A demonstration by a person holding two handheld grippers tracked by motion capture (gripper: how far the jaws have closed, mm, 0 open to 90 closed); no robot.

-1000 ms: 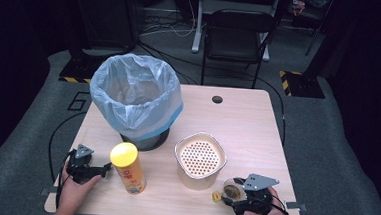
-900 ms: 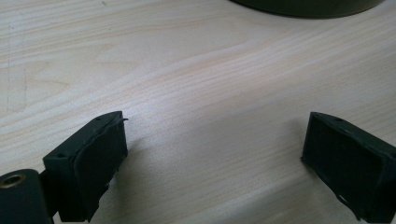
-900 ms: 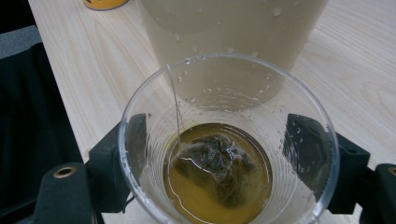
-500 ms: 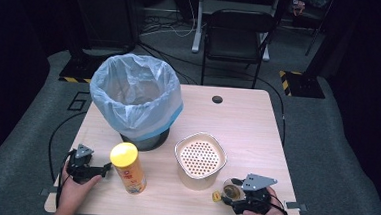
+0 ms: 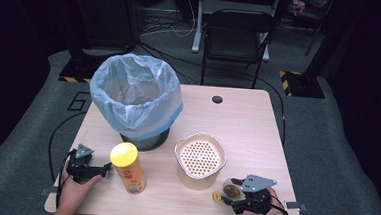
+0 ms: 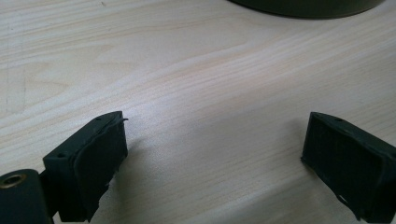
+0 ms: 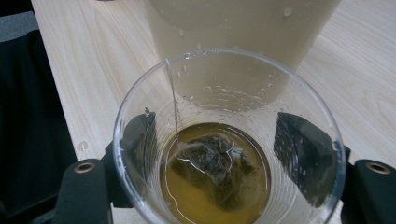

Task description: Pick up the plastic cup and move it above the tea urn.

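A clear plastic cup (image 7: pixel 229 116) holding amber tea and a soaked tea bag (image 7: pixel 212 163) stands at the table's front right. My right gripper (image 7: pixel 224 154) has just been closing on it, and its pads now press on the cup's walls on both sides. From above, the cup (image 5: pixel 231 189) sits at the tips of my right gripper (image 5: pixel 229 193), with a yellow tag (image 5: pixel 216 196) beside it. Near the front left edge, my left gripper (image 5: pixel 105 168) rests on the wood. Its jaws (image 6: pixel 215 154) stand wide apart with nothing between them.
A cream bowl (image 5: pixel 177 154) with a perforated insert stands just behind the cup and rises close ahead as a bowl wall (image 7: pixel 243 28). A yellow-lidded can (image 5: pixel 128 169) stands right of my left gripper. A bin (image 5: pixel 136 99) lined with a blue bag is at the back left.
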